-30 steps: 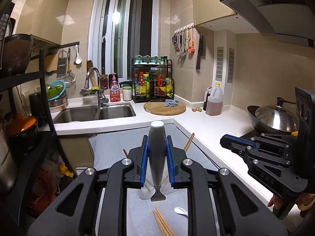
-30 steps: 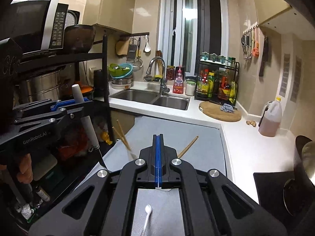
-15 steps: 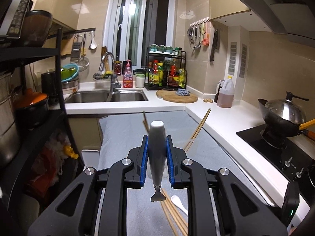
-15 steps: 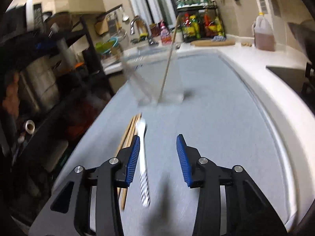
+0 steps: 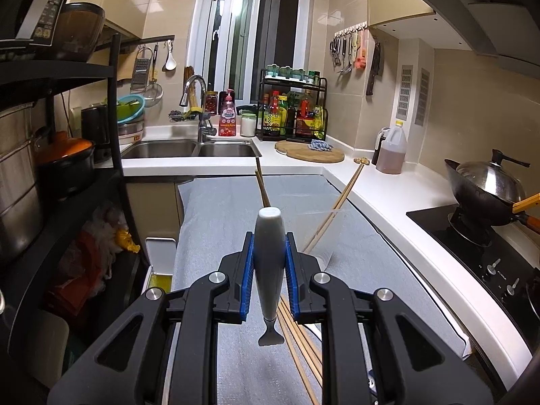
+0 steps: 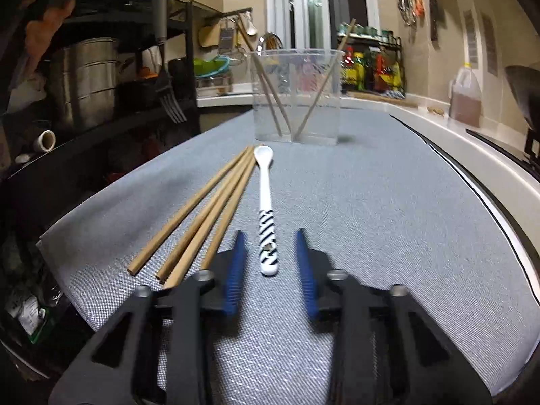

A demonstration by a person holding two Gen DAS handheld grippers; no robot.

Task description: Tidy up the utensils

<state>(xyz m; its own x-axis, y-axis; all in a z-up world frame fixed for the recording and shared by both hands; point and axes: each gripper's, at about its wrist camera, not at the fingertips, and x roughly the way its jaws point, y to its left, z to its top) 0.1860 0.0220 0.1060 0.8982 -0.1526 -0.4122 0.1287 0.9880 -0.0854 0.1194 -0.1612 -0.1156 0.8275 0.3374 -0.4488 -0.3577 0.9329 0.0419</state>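
While the left wrist view looks down the kitchen, the left hand-held gripper sits at 6 o'clock, clenched on the grey handle of a fork that stands upright between its blue pads; the handle's wide rounded end is on top and its narrow neck hangs below the pads. Beneath it, at 5 o'clock, loose wooden chopsticks lie on the grey mat that covers the desk. Just past the gripper, near the centre, a clear plastic cup stands on the mat with chopsticks leaning out of it towards 12 and 1 o'clock. A double sink lies at 11 o'clock, a round cutting board at 1 o'clock, an oil jug further right, and a lidded wok at 3 o'clock.

From the right wrist view, the right hand-held gripper is low over the mat at 6 o'clock. Its jaws are closing, with the striped end of a white spoon lying between the blue pads, which do not yet touch it. The spoon lies flat, its bowl pointing to 12 o'clock towards the clear cup, which stands upright and holds three chopsticks leaning against its rim. Four loose chopsticks lie just beside the spoon at 9 o'clock, fanned out on the mat; one runs under the gripper's left finger. At 10 o'clock the fork's tines hang in front of a dark shelf rack.
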